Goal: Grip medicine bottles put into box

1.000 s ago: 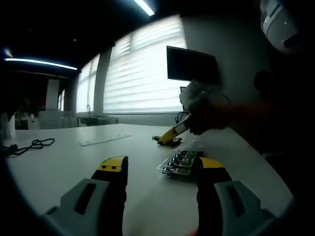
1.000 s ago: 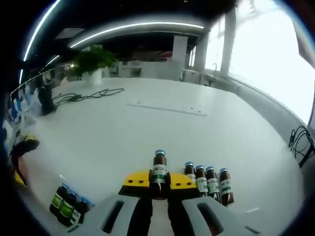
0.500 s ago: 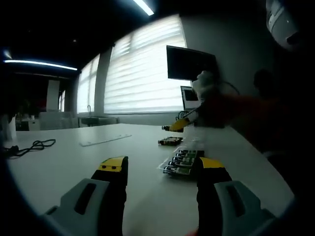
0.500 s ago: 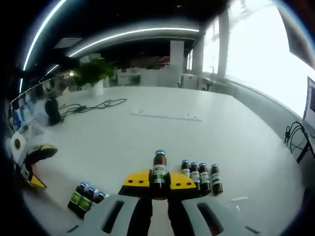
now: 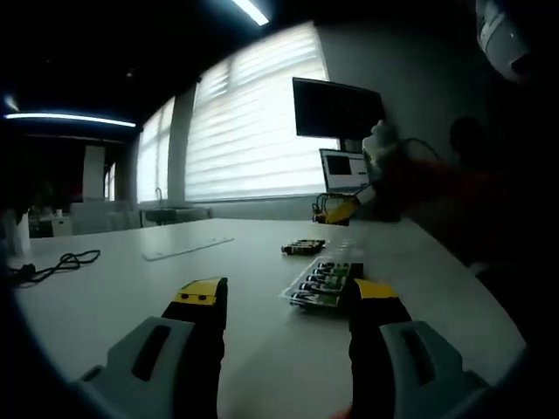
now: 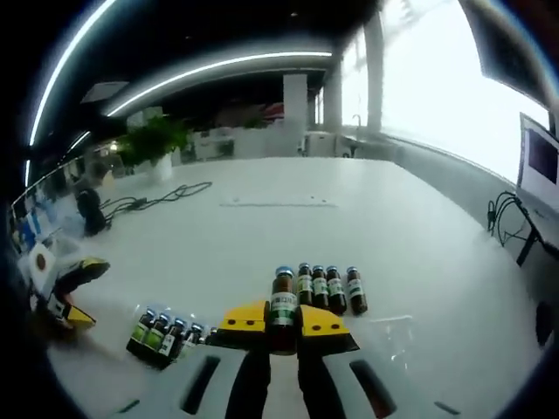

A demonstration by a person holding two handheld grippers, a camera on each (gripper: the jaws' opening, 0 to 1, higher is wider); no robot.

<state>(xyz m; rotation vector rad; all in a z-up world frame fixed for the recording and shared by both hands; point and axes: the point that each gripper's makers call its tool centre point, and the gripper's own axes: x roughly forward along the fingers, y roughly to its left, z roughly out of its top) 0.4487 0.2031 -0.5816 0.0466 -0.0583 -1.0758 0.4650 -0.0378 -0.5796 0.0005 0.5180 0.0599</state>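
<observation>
My right gripper [image 6: 282,321] is shut on a brown medicine bottle [image 6: 282,301] with a blue cap and a green label, held upright above the white table [image 6: 262,236]. Behind it stands a row of loose bottles [image 6: 329,289]. A box of several bottles [image 6: 166,334] lies lower left, and the left gripper [image 6: 65,292] shows at the left edge. In the left gripper view my left gripper [image 5: 284,301] stands open over the table, empty. The box of green-labelled bottles [image 5: 321,285] lies just ahead of its right jaw, the loose bottles [image 5: 303,248] farther off. The right gripper [image 5: 339,209] hovers beyond them, held by a gloved hand.
A clear strip [image 6: 277,204] lies mid-table, black cables [image 6: 162,194] and a potted plant [image 6: 155,144] beyond it. More cables [image 6: 507,218] run at the right edge. A laptop [image 5: 343,166] and a wall monitor [image 5: 336,111] stand past the table; a black cable [image 5: 52,264] lies far left.
My right gripper has lifted with the bottle and drawn back from the loose row toward the laptop side, and the box now shows closer in its view. The left gripper has stayed still.
</observation>
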